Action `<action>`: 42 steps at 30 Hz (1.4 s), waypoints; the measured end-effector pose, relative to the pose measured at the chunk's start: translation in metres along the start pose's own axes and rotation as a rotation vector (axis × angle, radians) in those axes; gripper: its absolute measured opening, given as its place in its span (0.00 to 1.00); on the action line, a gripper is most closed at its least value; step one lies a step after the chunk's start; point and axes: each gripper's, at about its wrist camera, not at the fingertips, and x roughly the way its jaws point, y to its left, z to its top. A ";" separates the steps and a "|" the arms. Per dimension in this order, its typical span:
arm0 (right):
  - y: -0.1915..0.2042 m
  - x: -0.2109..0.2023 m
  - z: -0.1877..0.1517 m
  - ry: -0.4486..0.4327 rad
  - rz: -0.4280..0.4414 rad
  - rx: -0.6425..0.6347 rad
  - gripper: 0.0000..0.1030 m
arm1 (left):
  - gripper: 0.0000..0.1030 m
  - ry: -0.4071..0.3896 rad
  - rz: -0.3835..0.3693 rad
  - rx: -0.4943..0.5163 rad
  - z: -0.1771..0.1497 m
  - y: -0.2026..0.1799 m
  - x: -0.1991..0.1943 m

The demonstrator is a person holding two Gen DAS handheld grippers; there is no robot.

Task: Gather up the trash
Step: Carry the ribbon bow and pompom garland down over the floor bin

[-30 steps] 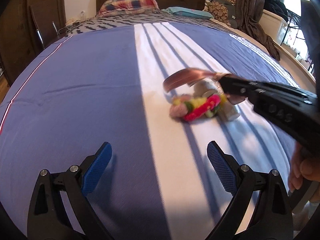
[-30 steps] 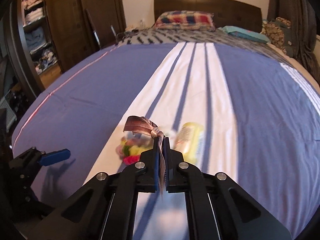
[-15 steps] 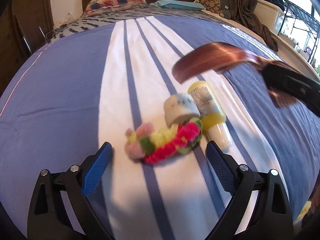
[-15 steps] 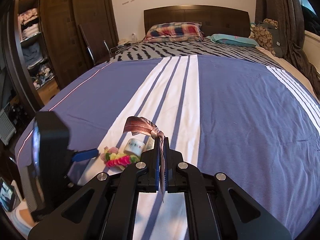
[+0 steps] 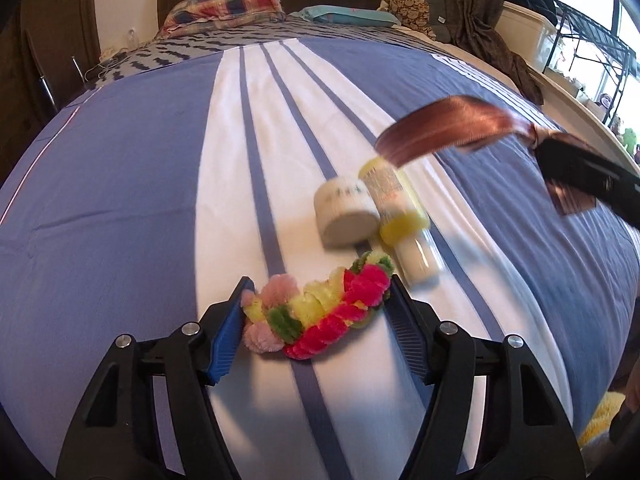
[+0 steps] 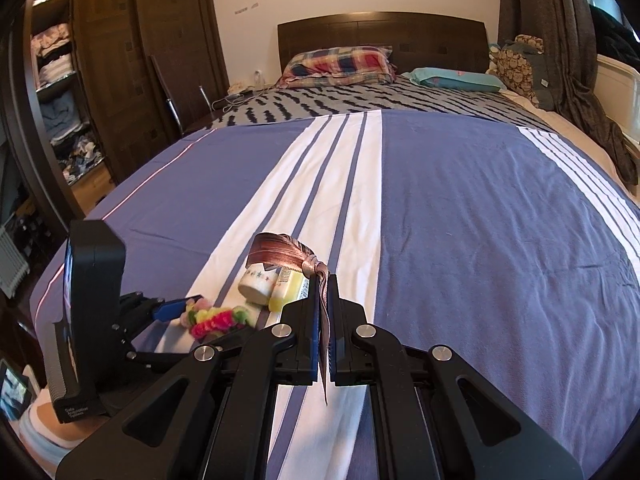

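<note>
A fuzzy pink, yellow and green garland [image 5: 320, 312] lies on the striped bedspread, between the fingers of my left gripper [image 5: 318, 312], whose pads touch both of its ends. It also shows in the right wrist view [image 6: 216, 318]. Behind it lie a white jar [image 5: 345, 216] and a yellow bottle [image 5: 400, 212] with a white cap. My right gripper [image 6: 325, 304] is shut on a brown ribbon [image 6: 280, 252] and holds it above the bed; the ribbon [image 5: 448, 128] hangs over the bottle in the left wrist view.
The bedspread [image 6: 480, 220] is blue with white stripes. Pillows [image 6: 340, 64] lie at the headboard. A dark wardrobe with shelves [image 6: 80, 100] stands left of the bed. Curtains and a rack [image 5: 580, 52] are on the right.
My left gripper has moved forward to the garland and closed in around it. My right gripper has pulled back and up with the ribbon still in it.
</note>
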 end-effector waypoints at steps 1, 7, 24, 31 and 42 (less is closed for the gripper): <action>0.000 -0.003 0.000 -0.002 -0.001 0.000 0.04 | 0.62 -0.004 0.001 -0.001 -0.004 0.000 -0.006; 0.007 -0.030 -0.016 -0.018 -0.013 0.001 0.04 | 0.62 -0.043 0.001 0.005 -0.034 -0.003 -0.049; 0.030 -0.120 -0.099 -0.029 0.007 -0.002 0.04 | 0.62 -0.165 -0.030 -0.001 -0.125 -0.033 -0.174; 0.033 -0.140 -0.149 0.007 0.028 0.012 0.04 | 0.62 -0.179 -0.070 0.003 -0.161 -0.050 -0.194; 0.036 -0.123 -0.230 0.172 0.065 0.041 0.04 | 0.62 -0.049 -0.100 -0.041 -0.230 -0.054 -0.163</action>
